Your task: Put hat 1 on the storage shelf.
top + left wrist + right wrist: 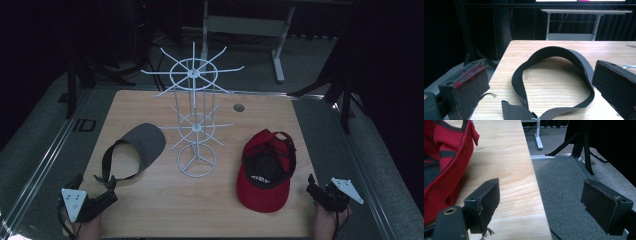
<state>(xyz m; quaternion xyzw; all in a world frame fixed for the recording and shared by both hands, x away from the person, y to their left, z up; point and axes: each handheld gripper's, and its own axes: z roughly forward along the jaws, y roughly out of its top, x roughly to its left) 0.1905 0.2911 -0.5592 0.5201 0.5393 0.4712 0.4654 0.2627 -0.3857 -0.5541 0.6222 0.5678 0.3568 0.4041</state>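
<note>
On tabletop (150, 210) centre stands a white wire rack (196, 115), upright, w/ spoke arms at top & mid level. Left of rack lies a grey visor (140, 147), brim toward rack, strap loop toward near-left corner. Right of rack lies a red cap (266, 170), upside down, dark lining showing.

Left tongs (107, 197) sit at near-left edge, just beside visor strap, not touching; jaws wide, nothing between the pads. In left gripper view the strap (554, 82) lies on the wood between & beyond the jaws.

Right tongs (312, 190) at near-right edge, near cap, apart from it; jaws wide, empty. In right gripper view cap (444, 162) is left of the left jaw; right jaw hangs over the floor (564, 190).
</note>
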